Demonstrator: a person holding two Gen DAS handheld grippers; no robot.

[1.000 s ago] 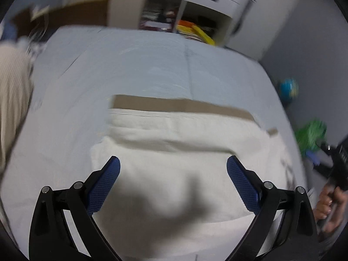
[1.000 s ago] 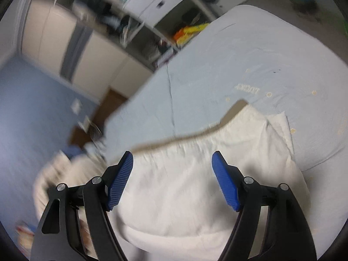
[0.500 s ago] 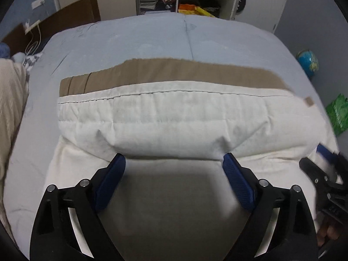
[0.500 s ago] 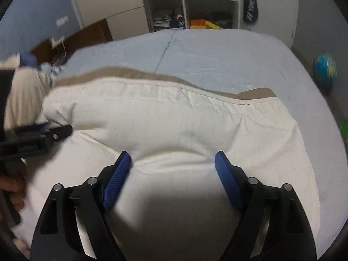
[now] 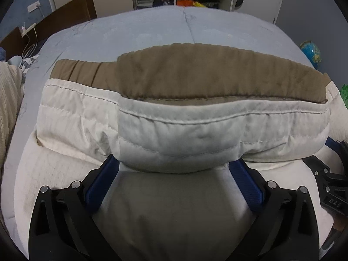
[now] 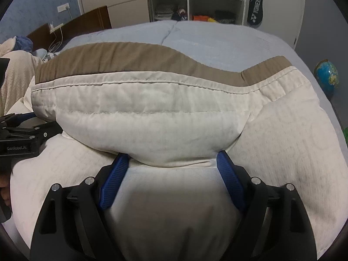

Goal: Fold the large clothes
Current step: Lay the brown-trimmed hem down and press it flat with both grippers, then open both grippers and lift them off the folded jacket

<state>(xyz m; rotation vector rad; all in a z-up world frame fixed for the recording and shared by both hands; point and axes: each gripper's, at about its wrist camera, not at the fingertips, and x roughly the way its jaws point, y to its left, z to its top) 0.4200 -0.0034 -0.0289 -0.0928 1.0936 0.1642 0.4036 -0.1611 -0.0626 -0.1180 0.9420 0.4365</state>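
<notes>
A large cream quilted cover point(image 5: 178, 134) with a brown band point(image 5: 195, 76) along its far edge lies folded on the light blue bed point(image 5: 152, 30). My left gripper point(image 5: 174, 169) is open, its blue fingers point(image 5: 102, 184) pushed under the thick folded edge. My right gripper point(image 6: 171, 163) is open too, its blue fingers point(image 6: 228, 178) under the same fold point(image 6: 152, 119), whose brown band point(image 6: 121, 58) runs behind. Fingertips are hidden by the fabric. The right gripper shows at the left view's right edge point(image 5: 332, 174); the left gripper shows at the right view's left edge point(image 6: 21, 134).
A beige knitted blanket point(image 5: 8, 100) lies at the bed's left. A dark headboard point(image 5: 54, 21) and cable stand behind it. White shelves and drawers point(image 6: 195, 4) are beyond the bed. A blue globe point(image 6: 327, 76) sits on the floor at the right.
Both grippers moved forward and down onto the cover, and their fingers slid under the folded cream edge. The fold with the brown band now bulges up close in front of both cameras.
</notes>
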